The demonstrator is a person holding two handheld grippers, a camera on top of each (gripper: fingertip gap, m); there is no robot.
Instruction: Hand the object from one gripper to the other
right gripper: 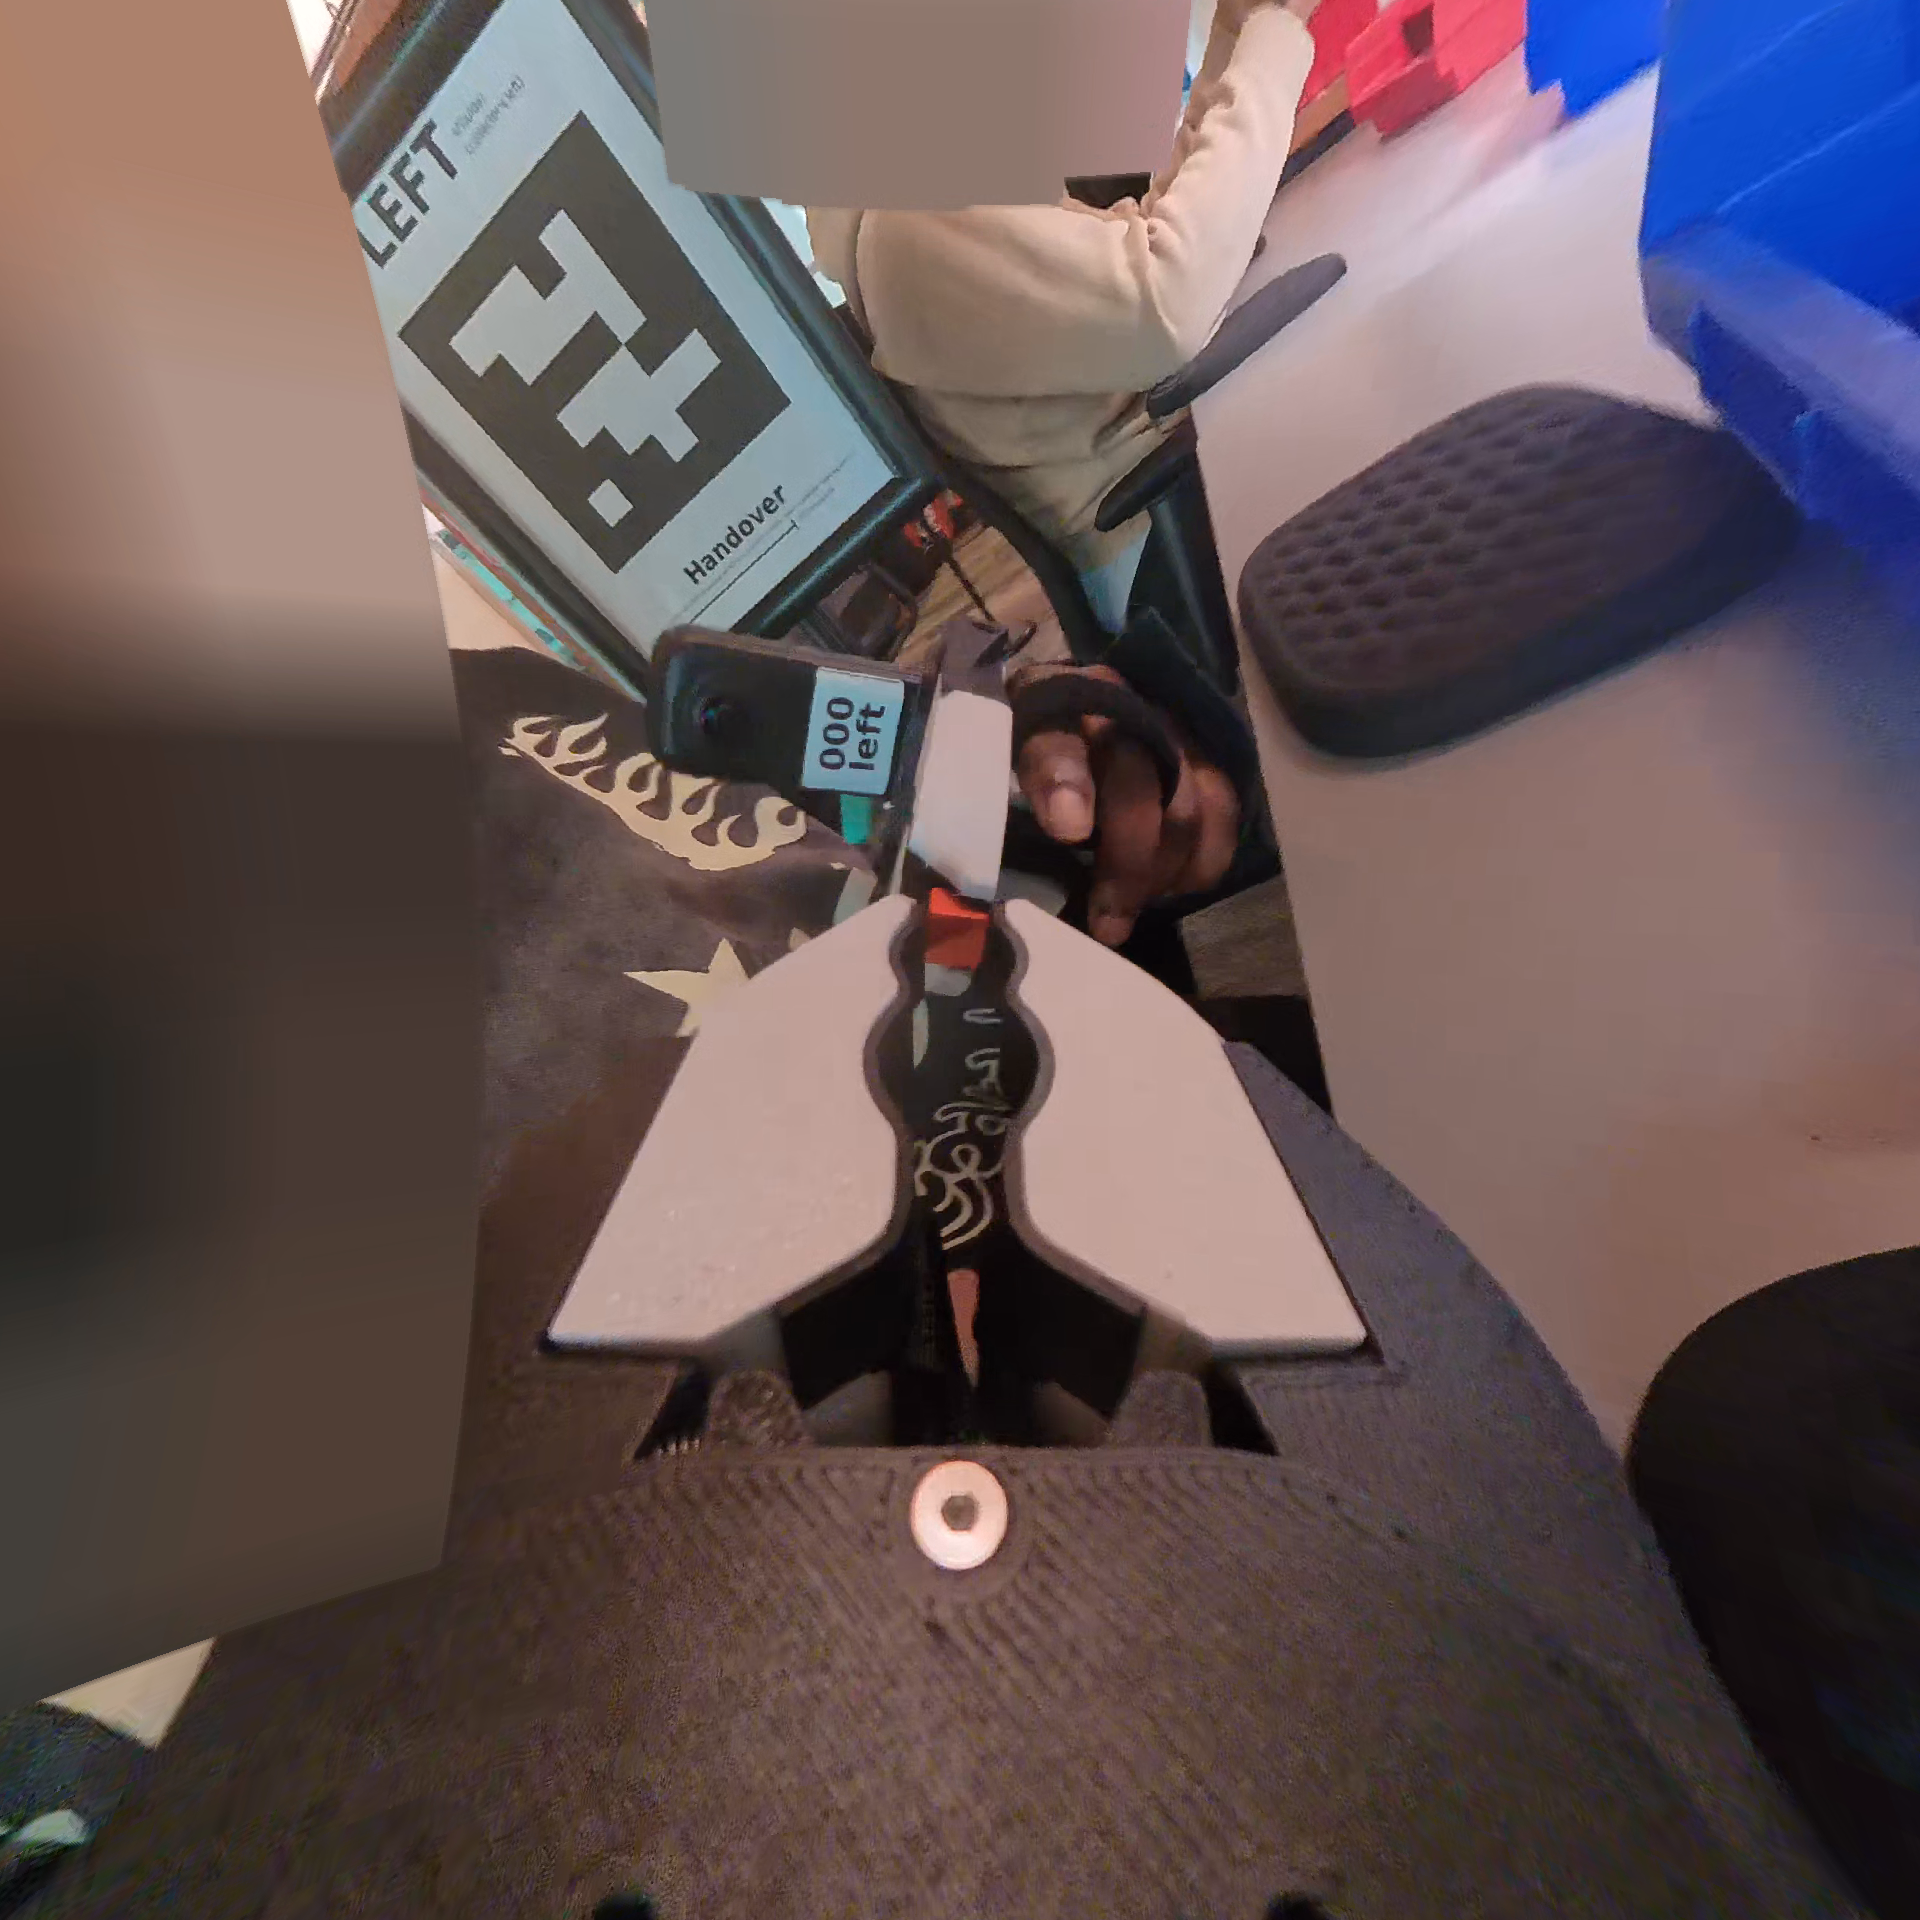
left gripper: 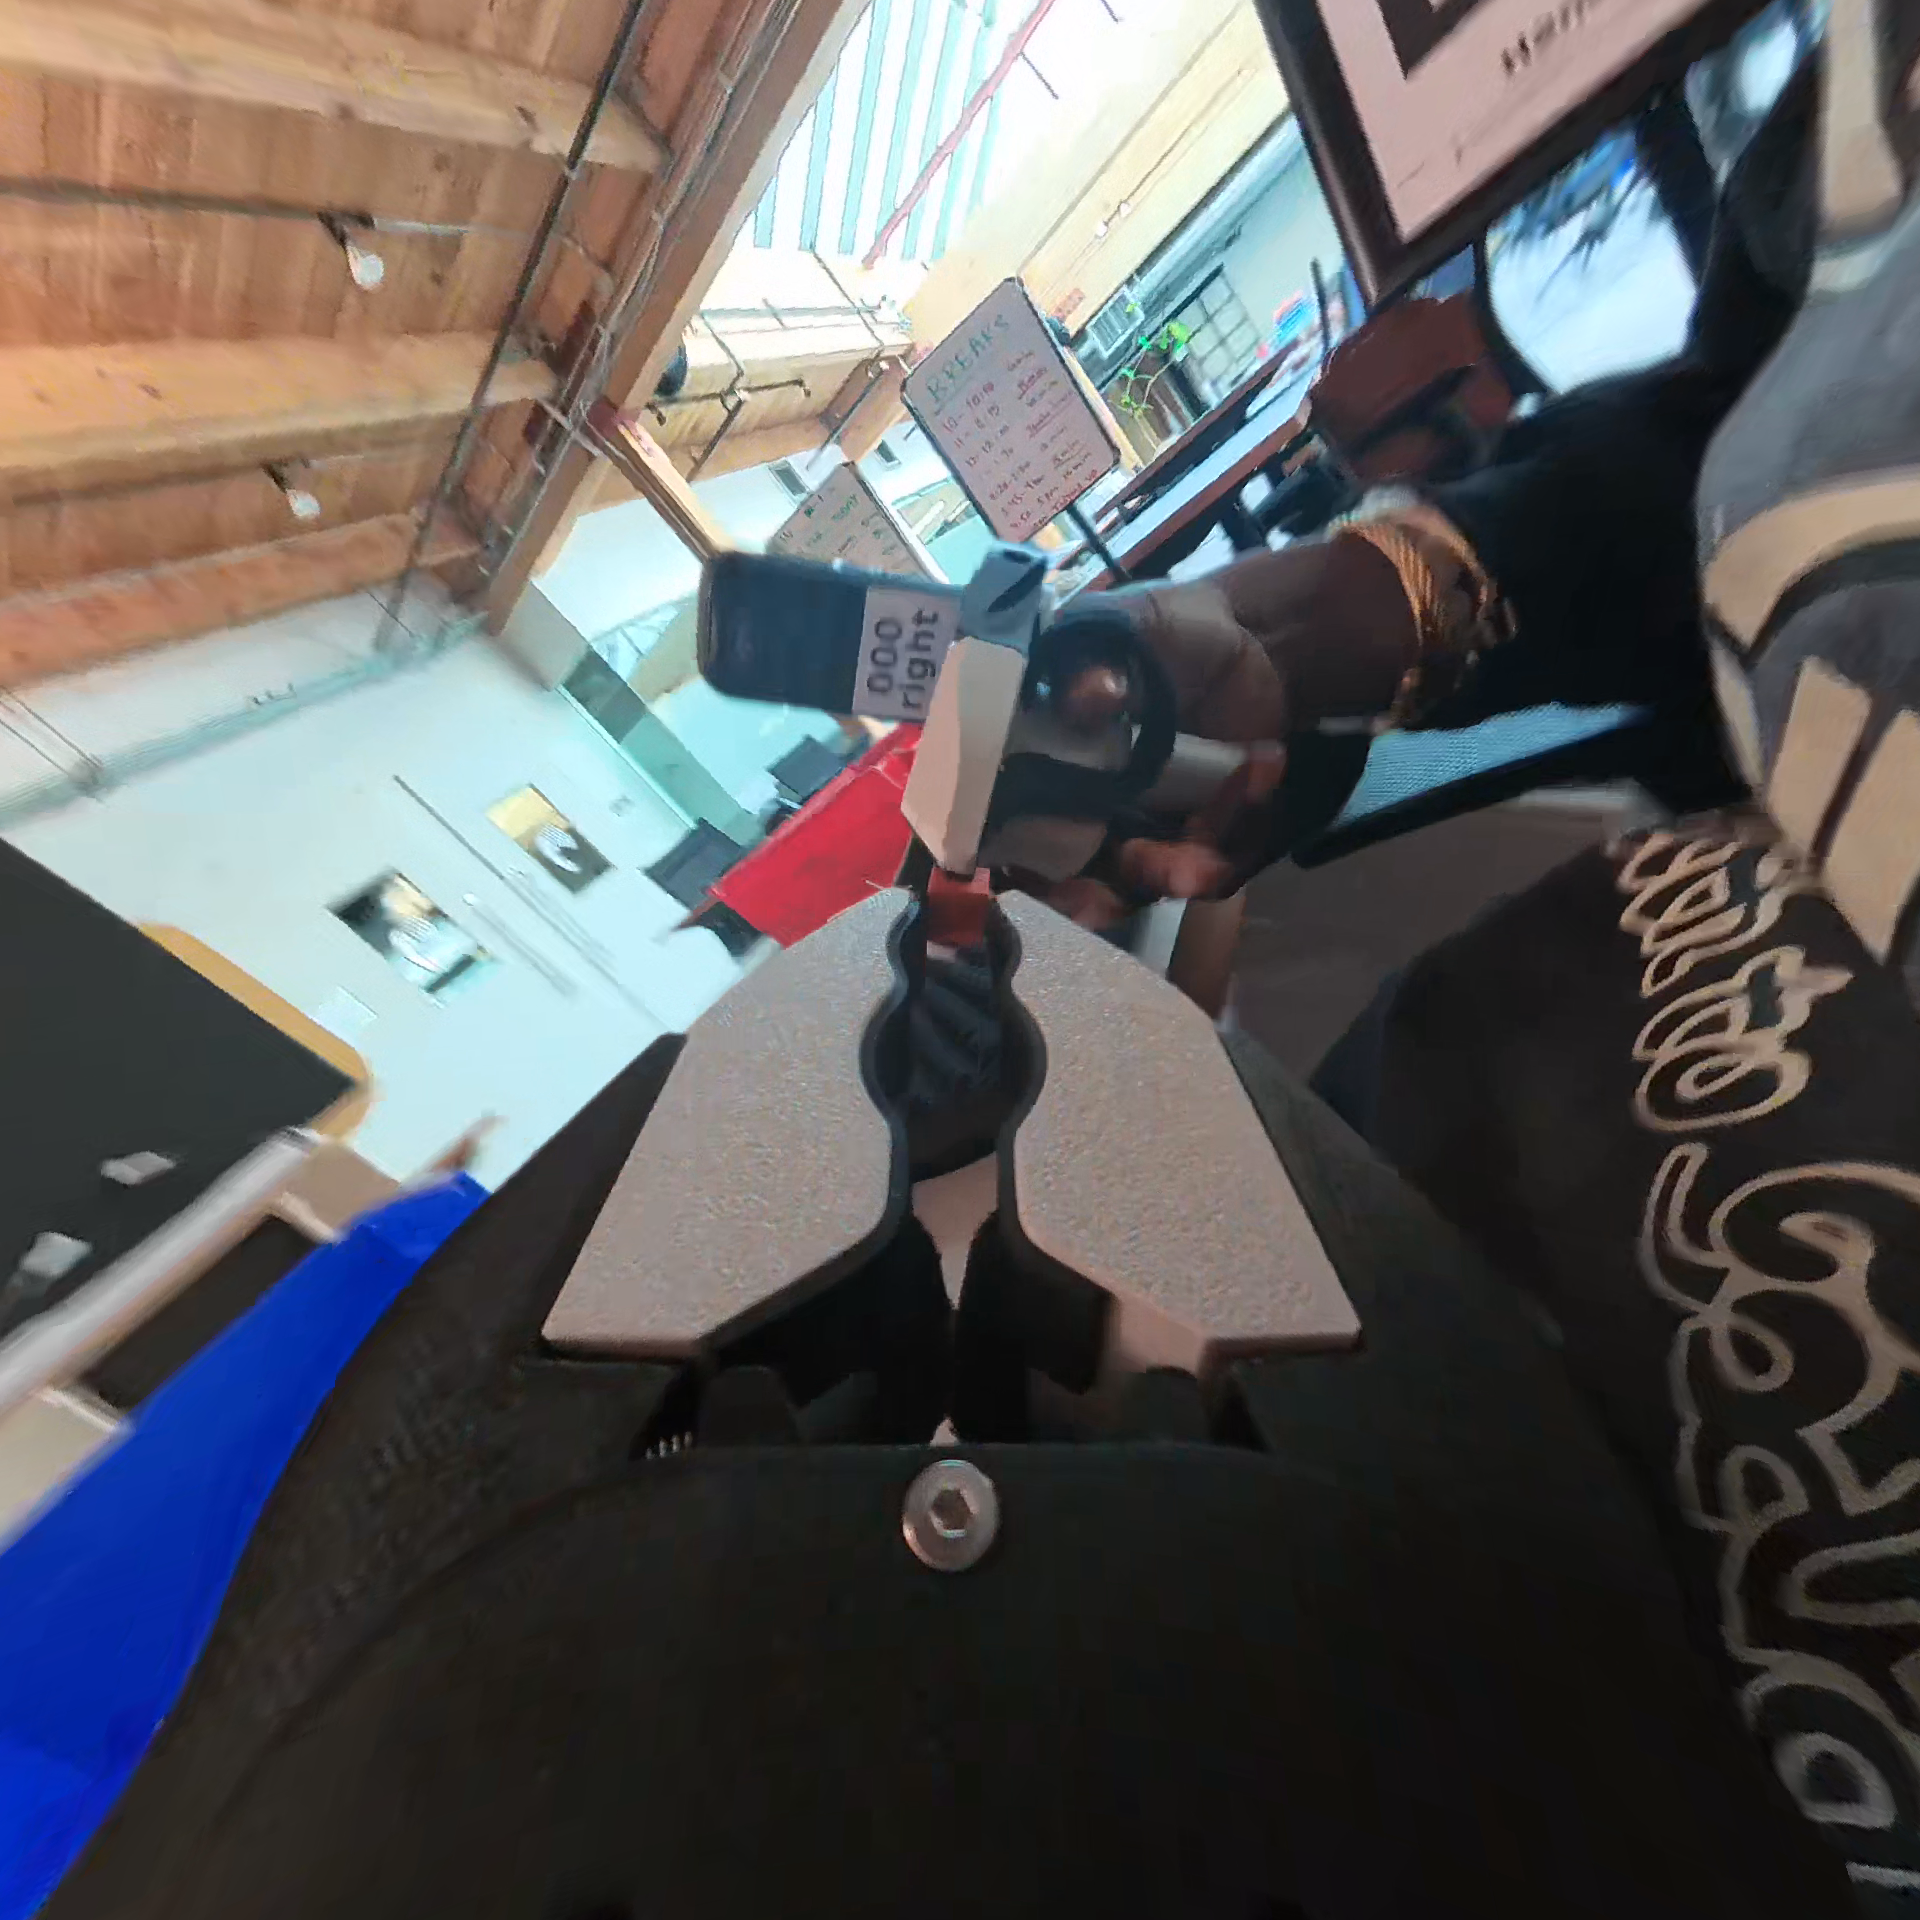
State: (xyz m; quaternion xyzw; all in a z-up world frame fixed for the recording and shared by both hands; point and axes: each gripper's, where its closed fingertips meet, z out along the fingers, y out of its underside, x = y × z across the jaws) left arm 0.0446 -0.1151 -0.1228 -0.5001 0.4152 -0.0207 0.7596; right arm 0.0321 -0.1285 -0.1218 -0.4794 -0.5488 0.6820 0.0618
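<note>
Between the tips of the left gripper (left gripper: 954, 914) sat a small red block (left gripper: 956, 916), filling the gap there. The right gripper (right gripper: 958, 925) met it tip to tip on the same block, so no way lay straight ahead for either. A dark patterned garment (left gripper: 1714, 1299) crowded one side; a blue plastic bin (left gripper: 156, 1507) stood near the other.
</note>
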